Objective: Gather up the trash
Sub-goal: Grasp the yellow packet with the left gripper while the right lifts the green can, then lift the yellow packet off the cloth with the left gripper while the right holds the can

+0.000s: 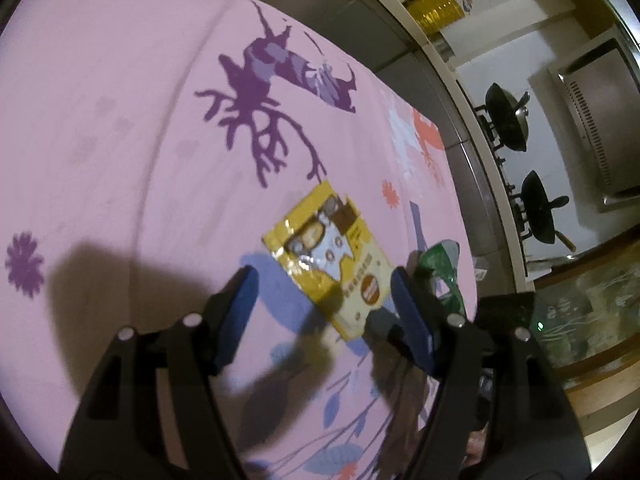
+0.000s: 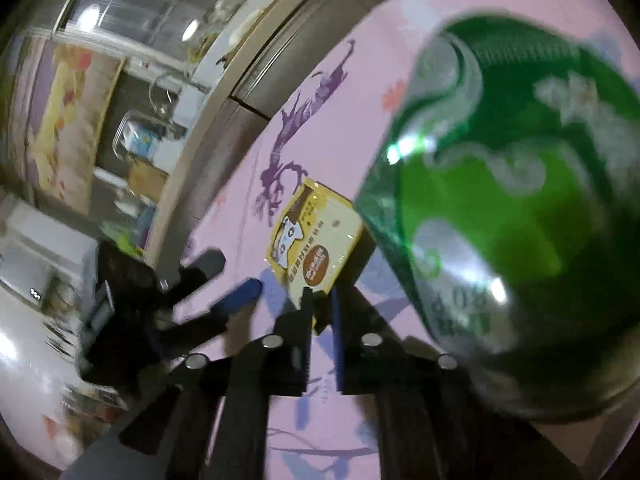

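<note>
here, left tongs (image 1: pixel 324 304) spread over yellow wrapper (image 1: pixel 332 256); right tongs (image 2: pixel 320 312) pinching green bag (image 2: pixel 520 220).

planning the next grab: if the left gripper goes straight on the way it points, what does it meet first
Most likely the yellow snack wrapper, lying flat on the pink tablecloth between the open fingers of the left gripper. Depth is unclear, so it may touch cloth first.

Under me the worktop (image 1: pixel 120 140) wears a pink cloth printed with purple deer, flowers and blue leaves. A yellow snack packet (image 1: pixel 332 256) lies flat on it, and green wrapper (image 1: pixel 444 268) lies just beside it.
</note>
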A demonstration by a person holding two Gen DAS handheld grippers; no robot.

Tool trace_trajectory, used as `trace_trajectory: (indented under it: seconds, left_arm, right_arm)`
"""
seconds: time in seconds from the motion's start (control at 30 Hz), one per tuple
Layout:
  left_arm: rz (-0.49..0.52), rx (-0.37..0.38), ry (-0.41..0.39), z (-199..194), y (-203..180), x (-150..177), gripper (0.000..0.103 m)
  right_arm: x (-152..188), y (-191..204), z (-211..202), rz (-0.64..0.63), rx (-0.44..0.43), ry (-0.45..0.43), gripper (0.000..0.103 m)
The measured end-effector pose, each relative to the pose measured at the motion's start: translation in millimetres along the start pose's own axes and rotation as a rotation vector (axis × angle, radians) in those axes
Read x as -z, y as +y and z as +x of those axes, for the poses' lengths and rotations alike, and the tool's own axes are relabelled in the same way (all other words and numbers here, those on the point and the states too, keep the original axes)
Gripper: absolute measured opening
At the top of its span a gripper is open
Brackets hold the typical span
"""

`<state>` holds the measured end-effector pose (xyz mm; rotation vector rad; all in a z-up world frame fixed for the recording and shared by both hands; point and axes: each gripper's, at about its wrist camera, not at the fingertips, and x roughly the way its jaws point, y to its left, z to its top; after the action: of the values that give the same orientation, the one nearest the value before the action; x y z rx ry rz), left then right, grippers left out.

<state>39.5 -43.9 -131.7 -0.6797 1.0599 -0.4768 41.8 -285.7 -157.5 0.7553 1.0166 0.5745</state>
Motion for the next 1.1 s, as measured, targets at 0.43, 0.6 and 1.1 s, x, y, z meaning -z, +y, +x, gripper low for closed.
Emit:
trace_trajectory:
  seconds: [0.43, 0.6, 1.1]
  left_arm:
    - [-0.105, 0.169, 0.026, -0.1, 3.0, 20.6, 0.079]
    - [-0.187, 0.299, 0.026, 4.5, 9.4, 25.3, 0.079]
    - [-0.154, 0.259, 0.05, 17.7, -7.8, 32.1, 0.016]
  right_arm:
    - [14.9, 28.6, -5.9, 0.041, -0.166, 0.079, 0.0]
    - [21.0, 25.9, -10.7, 0.09, -0.211, 0.105, 0.0]
    - [28.6, 28.6, -41.6, 0.003, -0.133, 0.068, 0.0]
